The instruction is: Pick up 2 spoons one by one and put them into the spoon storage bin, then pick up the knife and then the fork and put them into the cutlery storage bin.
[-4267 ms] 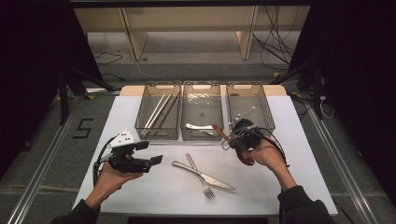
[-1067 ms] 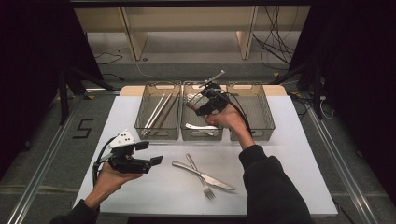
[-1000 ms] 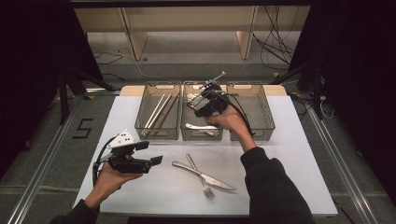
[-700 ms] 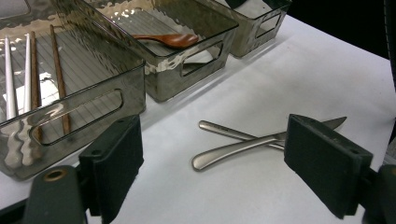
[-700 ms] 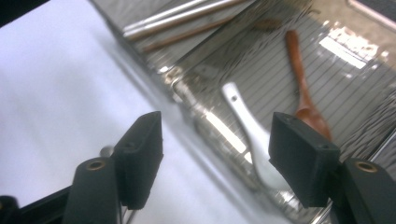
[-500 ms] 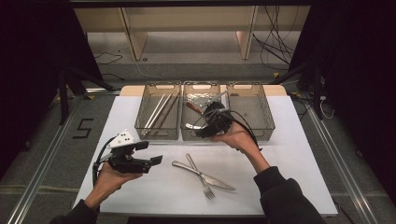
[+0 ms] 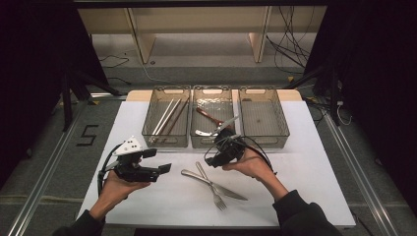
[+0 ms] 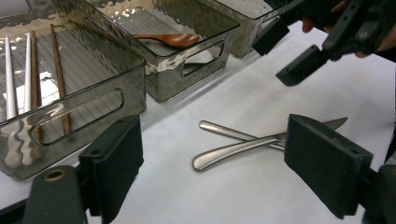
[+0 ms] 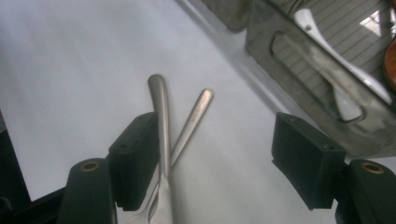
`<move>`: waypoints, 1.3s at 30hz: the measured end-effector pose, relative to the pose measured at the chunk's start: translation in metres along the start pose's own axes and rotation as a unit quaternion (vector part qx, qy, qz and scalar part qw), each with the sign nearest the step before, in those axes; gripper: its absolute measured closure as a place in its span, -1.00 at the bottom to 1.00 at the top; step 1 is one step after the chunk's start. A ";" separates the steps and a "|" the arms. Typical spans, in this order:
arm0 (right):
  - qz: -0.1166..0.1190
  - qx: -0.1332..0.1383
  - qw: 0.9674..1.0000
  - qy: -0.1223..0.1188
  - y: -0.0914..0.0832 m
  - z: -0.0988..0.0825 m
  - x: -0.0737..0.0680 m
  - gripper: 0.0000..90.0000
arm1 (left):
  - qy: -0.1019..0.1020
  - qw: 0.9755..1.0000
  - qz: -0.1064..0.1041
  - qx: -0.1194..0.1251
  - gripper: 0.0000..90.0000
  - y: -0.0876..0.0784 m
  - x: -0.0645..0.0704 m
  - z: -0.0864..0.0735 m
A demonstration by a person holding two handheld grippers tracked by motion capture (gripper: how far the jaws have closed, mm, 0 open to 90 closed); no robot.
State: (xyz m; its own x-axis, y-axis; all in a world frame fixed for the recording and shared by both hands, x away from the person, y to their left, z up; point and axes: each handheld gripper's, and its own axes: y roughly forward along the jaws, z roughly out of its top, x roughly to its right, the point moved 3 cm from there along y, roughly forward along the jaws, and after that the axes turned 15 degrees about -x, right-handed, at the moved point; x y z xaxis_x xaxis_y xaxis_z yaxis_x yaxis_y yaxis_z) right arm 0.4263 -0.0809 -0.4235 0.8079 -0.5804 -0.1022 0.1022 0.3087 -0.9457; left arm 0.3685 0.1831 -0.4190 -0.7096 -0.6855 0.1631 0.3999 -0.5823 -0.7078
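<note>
A metal fork [image 7: 219,199] and knife [image 7: 233,192] lie crossed on the white table, handles toward the trays. My right gripper [image 7: 212,161] hovers just above their handle ends, open; its jaws have just been opening and its pads touch nothing. In the right gripper view the two handles [image 9: 161,107] lie below and between the jaws of the right gripper [image 9: 224,163]. My left gripper [image 7: 157,161] is held open left of the cutlery, pointing toward it, with nothing between the jaws of the left gripper [image 8: 219,154]. A brown wooden spoon [image 7: 209,115] and a white spoon [image 7: 205,132] lie in the middle tray [image 7: 212,143].
Three smoky clear trays stand in a row at the table's far side. The left tray [image 7: 166,143] holds white and brown chopsticks [image 7: 167,117]. The right tray [image 7: 264,142] has nothing in it. Dark floor and rails surround the table.
My right gripper has come back from above the middle tray toward the person and down, to the fork and knife. The left gripper has stayed put.
</note>
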 end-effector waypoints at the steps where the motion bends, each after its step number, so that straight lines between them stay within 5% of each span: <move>1: 0.001 -0.002 1.000 0.000 0.001 -0.001 -0.001 -0.26 | 0.000 1.000 0.000 0.000 -0.58 0.000 0.000 0.000; 39: 0.020 -0.087 0.996 -0.025 0.044 -0.020 -0.027 -0.31 | -0.002 1.000 0.000 0.002 -0.58 -0.002 0.001 -0.001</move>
State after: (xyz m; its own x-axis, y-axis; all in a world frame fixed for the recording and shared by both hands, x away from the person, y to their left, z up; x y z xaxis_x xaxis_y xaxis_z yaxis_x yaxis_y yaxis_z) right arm 0.3977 -0.0665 -0.4686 0.8379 -0.5302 -0.1298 -0.0294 0.1936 -0.9806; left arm 0.3665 0.1840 -0.4184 -0.7073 -0.6872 0.1658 0.4025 -0.5844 -0.7046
